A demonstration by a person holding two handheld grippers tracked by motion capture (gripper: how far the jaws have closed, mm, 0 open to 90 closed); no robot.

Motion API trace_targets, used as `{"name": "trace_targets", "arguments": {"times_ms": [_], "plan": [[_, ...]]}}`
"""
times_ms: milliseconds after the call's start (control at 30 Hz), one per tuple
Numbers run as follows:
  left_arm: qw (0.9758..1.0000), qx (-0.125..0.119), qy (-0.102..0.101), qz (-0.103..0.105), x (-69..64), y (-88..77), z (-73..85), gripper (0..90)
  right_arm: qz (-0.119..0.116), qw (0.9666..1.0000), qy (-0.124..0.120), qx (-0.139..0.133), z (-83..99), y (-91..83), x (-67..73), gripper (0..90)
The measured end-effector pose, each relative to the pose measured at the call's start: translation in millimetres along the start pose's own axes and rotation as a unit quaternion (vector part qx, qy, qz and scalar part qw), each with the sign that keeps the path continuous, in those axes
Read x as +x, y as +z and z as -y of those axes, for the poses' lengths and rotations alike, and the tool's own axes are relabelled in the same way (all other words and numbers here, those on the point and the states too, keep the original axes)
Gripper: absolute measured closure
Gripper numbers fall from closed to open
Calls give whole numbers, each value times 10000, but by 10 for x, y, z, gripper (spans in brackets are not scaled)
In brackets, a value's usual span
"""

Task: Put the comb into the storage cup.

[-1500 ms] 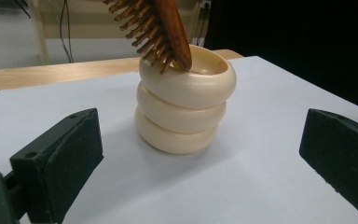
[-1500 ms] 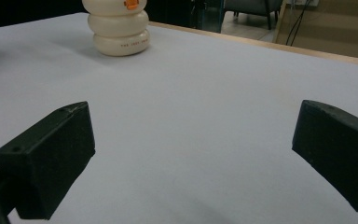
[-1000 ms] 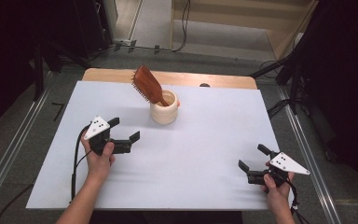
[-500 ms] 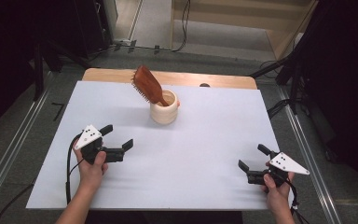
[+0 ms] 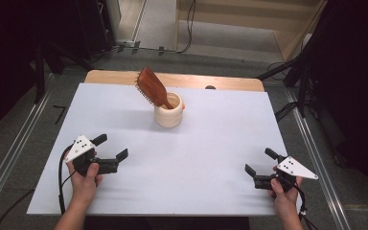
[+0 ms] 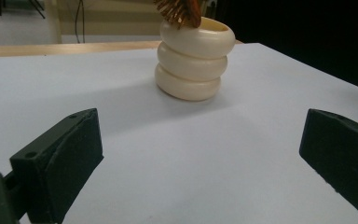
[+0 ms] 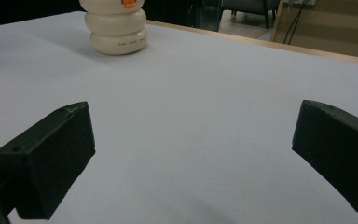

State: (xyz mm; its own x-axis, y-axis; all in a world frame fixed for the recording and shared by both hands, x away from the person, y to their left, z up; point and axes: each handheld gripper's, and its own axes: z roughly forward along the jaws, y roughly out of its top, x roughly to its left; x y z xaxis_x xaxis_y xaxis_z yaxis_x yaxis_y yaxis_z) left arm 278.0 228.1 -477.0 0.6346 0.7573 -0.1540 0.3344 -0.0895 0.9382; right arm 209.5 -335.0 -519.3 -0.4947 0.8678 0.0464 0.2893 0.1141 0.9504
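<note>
Got both grippers parked near me on the white table [image 5: 211,158], left gripper [image 5: 111,147] and right gripper [image 5: 258,162] both spread wide holding nothing, wooden hairbrush [image 5: 152,87] leaning in the cream ribbed cup [image 5: 168,115] at the far middle

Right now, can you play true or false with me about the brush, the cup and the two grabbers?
1. The brush stands in the cup. True.
2. The left gripper is holding the brush. False: its jaws are open and hold nothing, and it sits apart from the cup, on the near side of the table.
3. The right gripper is open. True.
4. The cup lies on its side. False: it stands upright.
5. The brush leans to one side. True: in the high view it tilts left and away.
</note>
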Motion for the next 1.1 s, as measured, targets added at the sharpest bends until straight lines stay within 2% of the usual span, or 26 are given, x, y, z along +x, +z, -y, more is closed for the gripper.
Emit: {"name": "trace_targets", "arguments": {"times_ms": [433, 1100], "plan": [[9999, -29, -43, -129, 73, -247, 81, 0, 25, 10000, 15, 0, 1, -2, 1, 0], [9996, 150, 42, -253, 190, -497, 210, 0, 32, 10000, 10, 8, 1, -3, 1, 0]]}}
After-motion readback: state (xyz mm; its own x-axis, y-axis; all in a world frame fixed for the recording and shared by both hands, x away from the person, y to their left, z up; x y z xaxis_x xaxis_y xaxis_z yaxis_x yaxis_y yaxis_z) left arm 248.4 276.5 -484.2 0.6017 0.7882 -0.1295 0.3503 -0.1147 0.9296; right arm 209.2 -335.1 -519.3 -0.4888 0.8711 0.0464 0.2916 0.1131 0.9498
